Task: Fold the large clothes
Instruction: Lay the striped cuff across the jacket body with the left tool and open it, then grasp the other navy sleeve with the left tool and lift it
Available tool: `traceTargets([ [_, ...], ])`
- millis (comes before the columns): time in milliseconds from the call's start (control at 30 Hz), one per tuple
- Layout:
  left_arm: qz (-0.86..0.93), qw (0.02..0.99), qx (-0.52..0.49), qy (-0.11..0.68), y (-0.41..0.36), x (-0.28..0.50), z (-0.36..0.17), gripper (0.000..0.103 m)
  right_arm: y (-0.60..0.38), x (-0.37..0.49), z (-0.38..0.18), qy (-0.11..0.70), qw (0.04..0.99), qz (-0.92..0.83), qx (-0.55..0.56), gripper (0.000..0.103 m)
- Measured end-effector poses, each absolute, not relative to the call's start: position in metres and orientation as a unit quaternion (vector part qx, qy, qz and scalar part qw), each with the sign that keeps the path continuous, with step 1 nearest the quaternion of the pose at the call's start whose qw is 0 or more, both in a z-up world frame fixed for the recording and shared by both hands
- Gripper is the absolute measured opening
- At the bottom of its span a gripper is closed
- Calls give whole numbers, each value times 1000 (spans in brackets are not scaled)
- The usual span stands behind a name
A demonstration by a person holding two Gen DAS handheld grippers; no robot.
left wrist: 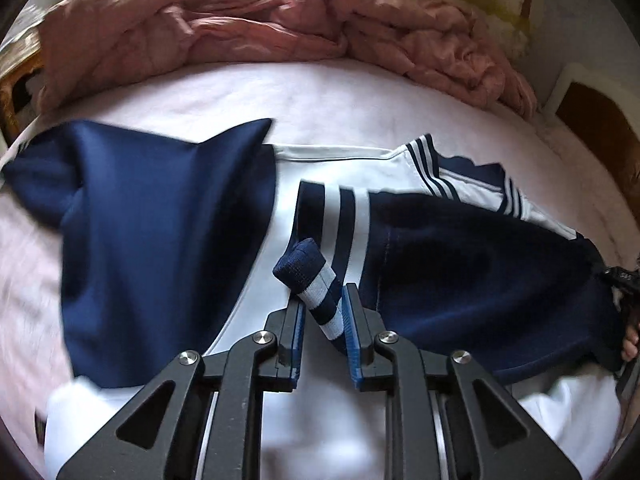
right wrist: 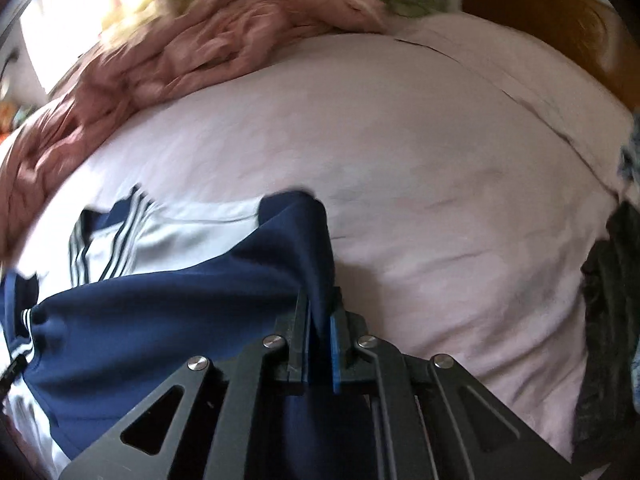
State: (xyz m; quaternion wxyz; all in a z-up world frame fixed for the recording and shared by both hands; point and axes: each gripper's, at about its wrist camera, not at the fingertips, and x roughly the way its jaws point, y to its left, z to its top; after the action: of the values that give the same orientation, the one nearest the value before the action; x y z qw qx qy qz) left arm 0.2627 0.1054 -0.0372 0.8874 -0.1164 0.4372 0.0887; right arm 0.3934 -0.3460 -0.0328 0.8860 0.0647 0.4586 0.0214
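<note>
A navy and white track jacket (left wrist: 160, 224) with striped trim lies spread on the pale pink bed sheet (left wrist: 320, 96). My left gripper (left wrist: 323, 300) is shut on its striped ribbed cuff (left wrist: 310, 280), held above the white body panel. In the right wrist view the jacket (right wrist: 160, 312) lies at lower left, and my right gripper (right wrist: 320, 304) is shut on a fold of its navy sleeve fabric (right wrist: 304, 232), which rises in a peak from the jaws.
A crumpled pink duvet (left wrist: 256, 24) is heaped along the far side of the bed; it also shows in the right wrist view (right wrist: 180, 48). A dark garment (right wrist: 608, 312) lies at the right edge. A wooden headboard (right wrist: 540, 8) stands behind.
</note>
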Motion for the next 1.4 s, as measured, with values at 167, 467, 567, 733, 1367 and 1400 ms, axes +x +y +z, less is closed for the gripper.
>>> traceTargets([
  [167,96,881,-119,449,105,294,-40,18,-363,402,-23,444,894,-54,1,8],
  [467,111,906,-91,397,105,270,-17,58,-331,314,11,425,899,104,-17,8],
  [567,114,928,-79,345,110,238,12,66,-323,306,-11,468,875,125,2,8],
  [733,116,949,-50,287,130,185,56,85,-340,306,-31,453,891,18,-15,8],
  [1367,192,913,-212,292,307,146,18,96,-296,197,38,328,933,141,-41,11],
  [1400,193,905,-230,302,317,153,13,94,-291,197,35,329,932,145,-42,11],
])
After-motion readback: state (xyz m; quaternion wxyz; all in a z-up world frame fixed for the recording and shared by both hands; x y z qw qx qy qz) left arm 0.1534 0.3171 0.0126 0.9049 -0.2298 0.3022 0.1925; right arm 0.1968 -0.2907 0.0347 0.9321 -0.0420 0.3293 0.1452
